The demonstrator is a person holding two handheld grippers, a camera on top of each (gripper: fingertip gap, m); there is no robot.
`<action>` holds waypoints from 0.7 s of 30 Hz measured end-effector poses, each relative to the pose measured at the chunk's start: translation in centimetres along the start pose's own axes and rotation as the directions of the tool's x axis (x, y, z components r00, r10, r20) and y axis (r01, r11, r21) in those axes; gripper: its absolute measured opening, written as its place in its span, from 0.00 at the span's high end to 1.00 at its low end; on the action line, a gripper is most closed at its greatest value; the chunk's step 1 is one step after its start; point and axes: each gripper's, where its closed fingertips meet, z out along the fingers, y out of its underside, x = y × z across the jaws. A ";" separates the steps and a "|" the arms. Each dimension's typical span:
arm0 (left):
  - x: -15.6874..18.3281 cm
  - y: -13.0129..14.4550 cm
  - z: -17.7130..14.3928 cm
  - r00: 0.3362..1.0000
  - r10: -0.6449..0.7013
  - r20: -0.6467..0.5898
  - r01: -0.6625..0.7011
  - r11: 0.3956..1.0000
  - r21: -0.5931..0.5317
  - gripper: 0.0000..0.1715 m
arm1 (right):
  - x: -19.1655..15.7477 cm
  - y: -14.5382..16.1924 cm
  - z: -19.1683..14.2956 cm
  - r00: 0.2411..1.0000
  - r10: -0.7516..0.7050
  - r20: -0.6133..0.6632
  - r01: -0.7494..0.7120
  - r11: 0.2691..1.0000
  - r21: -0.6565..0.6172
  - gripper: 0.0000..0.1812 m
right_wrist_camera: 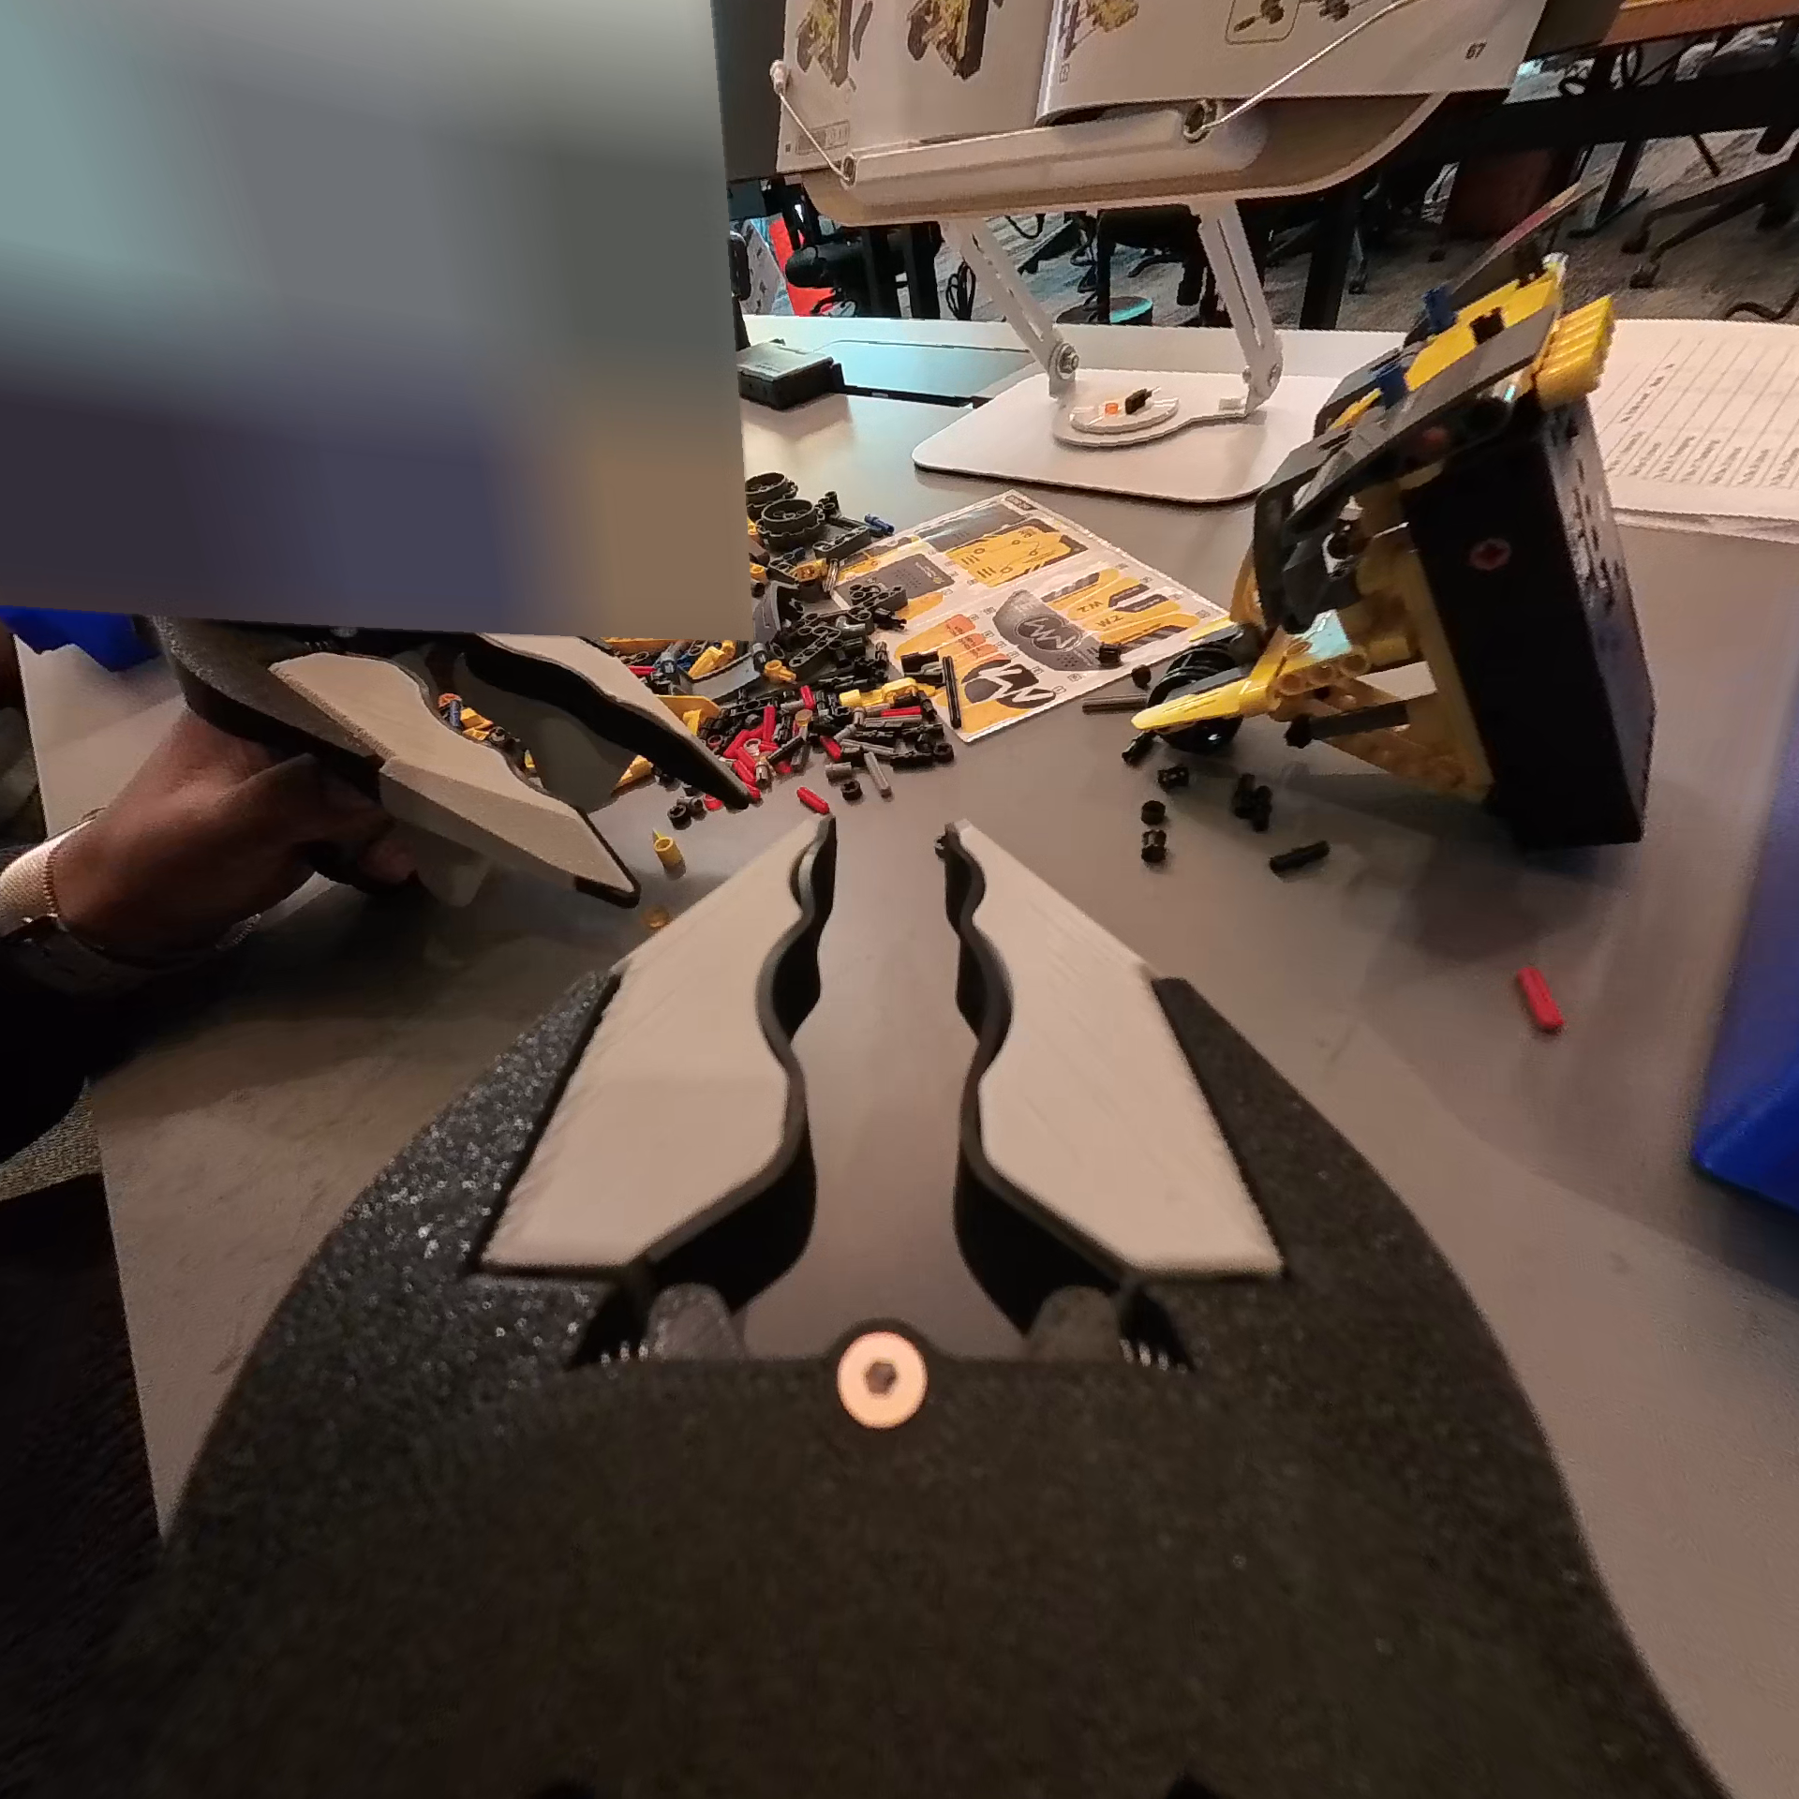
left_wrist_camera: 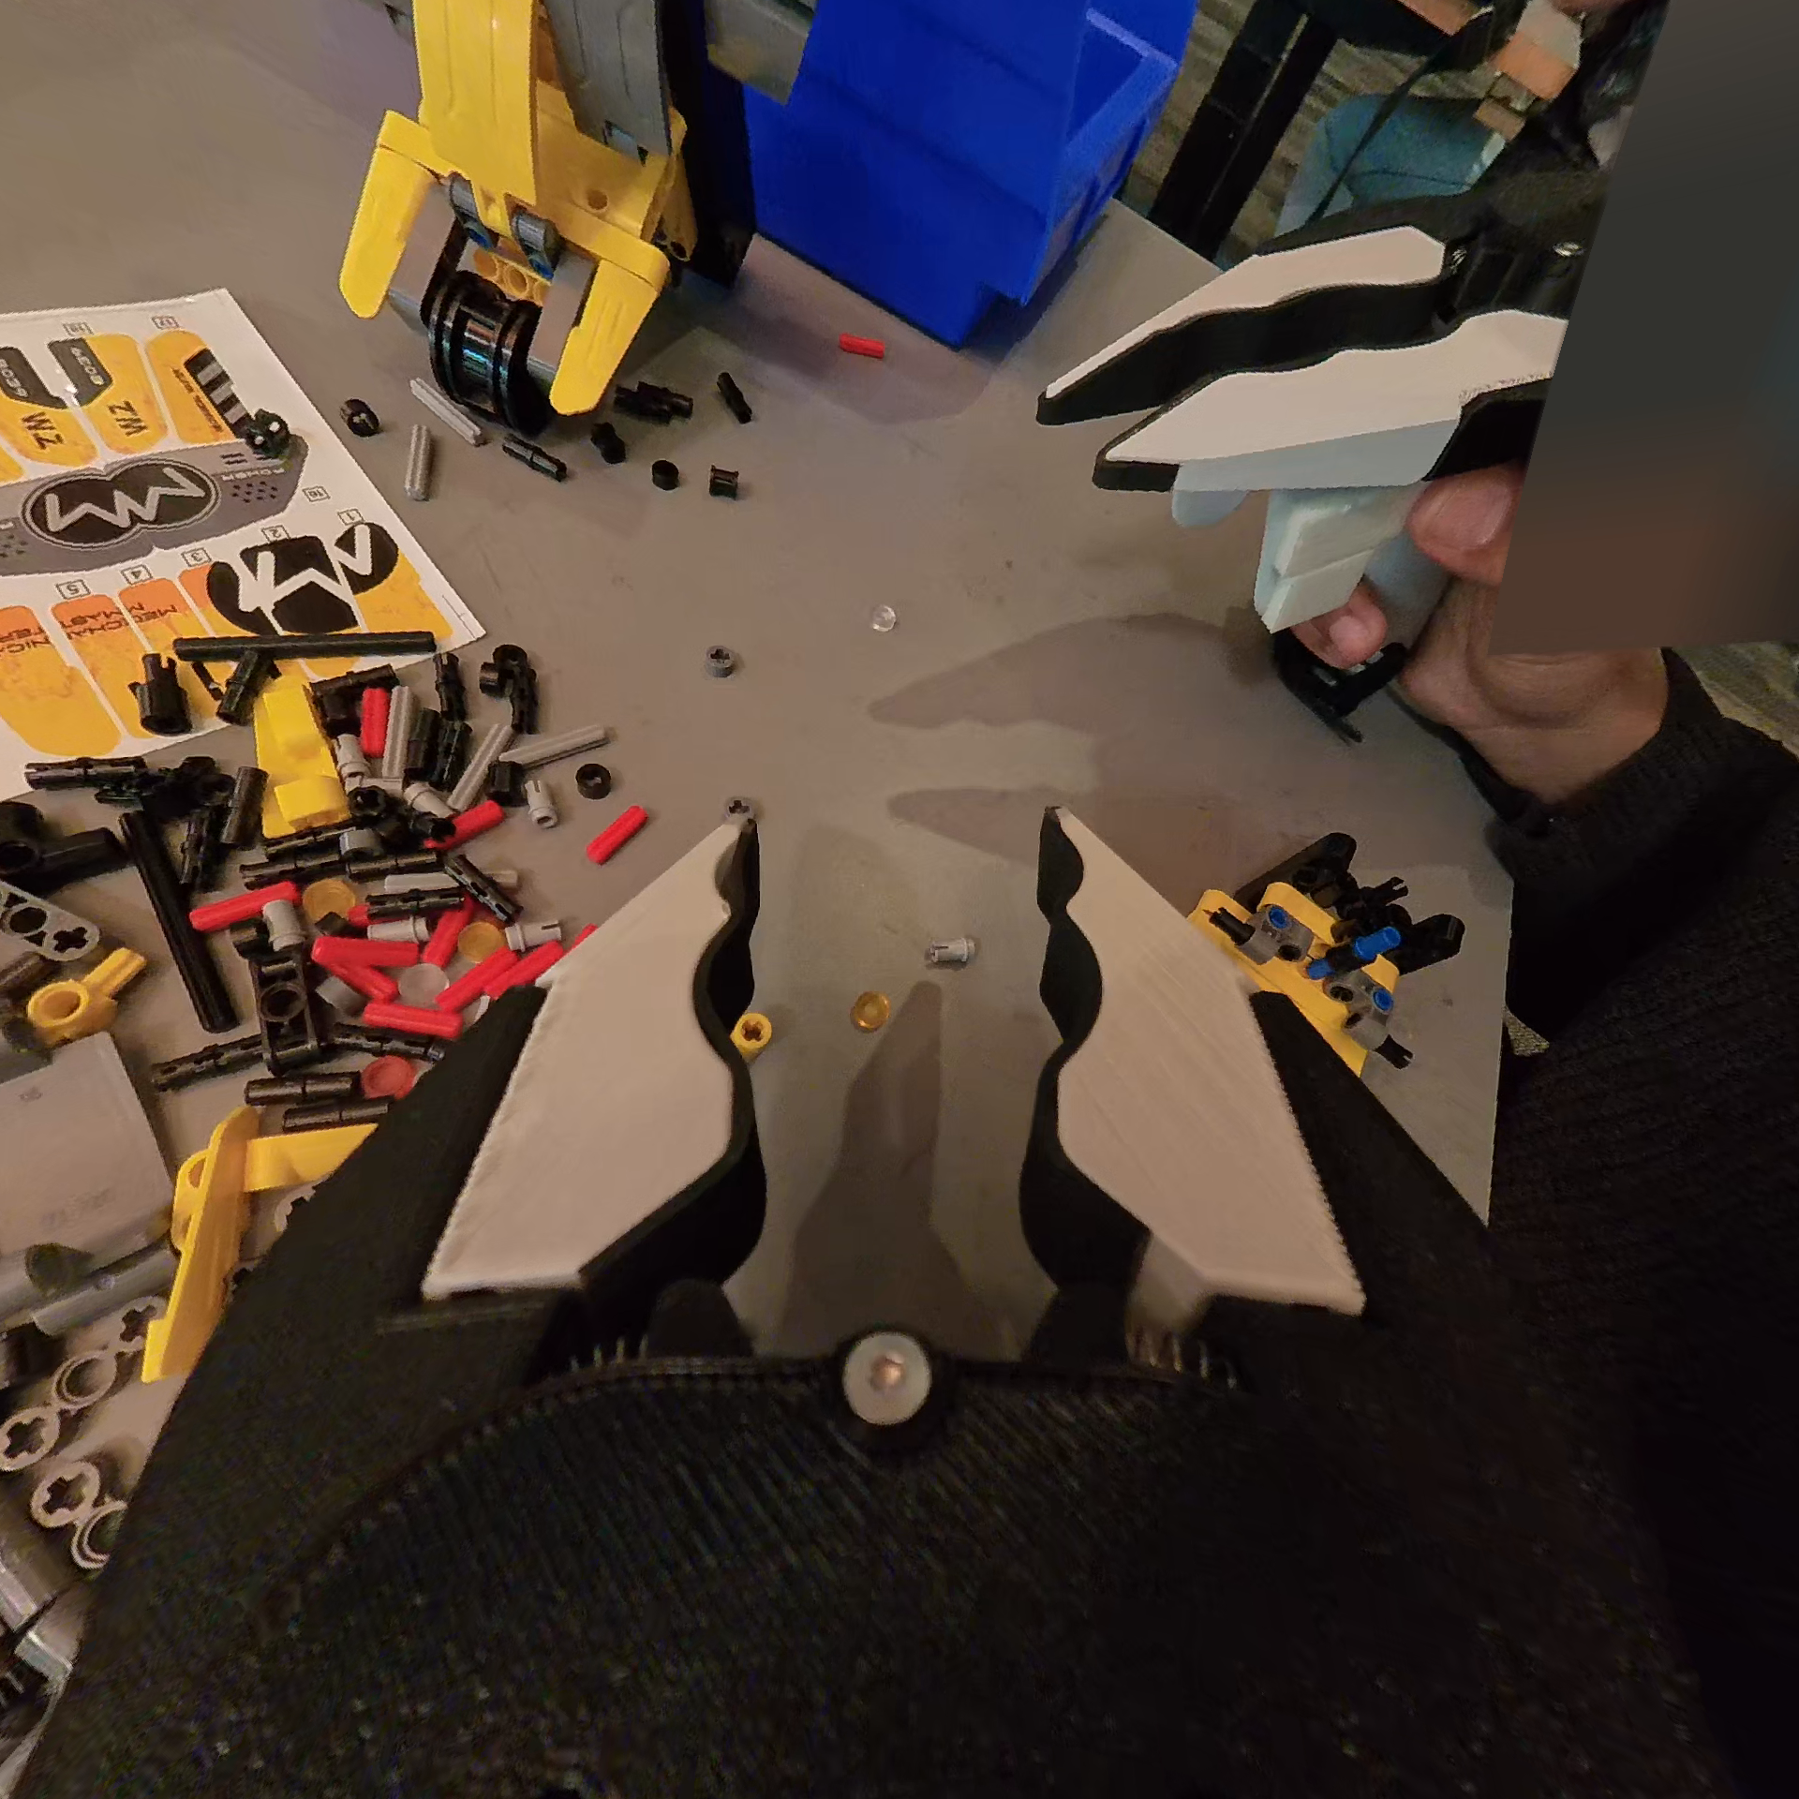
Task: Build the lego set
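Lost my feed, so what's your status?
Left gripper open, empty, over bare table. Right gripper open, empty. Loose pin pile by left gripper.

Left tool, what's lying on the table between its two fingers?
In the left wrist view, the open left tool frames mostly bare grey table, with a small grey pin and an amber round stud.
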 end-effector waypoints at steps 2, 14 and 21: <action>0.0 0.0 0.0 1.000 -0.002 -0.001 0.002 1.000 -0.001 0.67 | 0.0 0.0 0.0 1.000 0.001 0.000 -0.001 1.000 0.000 0.89; -0.1 0.1 0.1 1.000 -0.013 -0.007 0.013 1.000 -0.009 0.67 | 0.0 0.0 0.1 1.000 0.002 0.003 -0.002 1.000 -0.004 0.89; -0.1 0.2 0.2 1.000 -0.018 -0.008 0.018 1.000 -0.013 0.67 | 0.0 0.0 0.1 1.000 0.002 0.003 -0.002 1.000 -0.004 0.89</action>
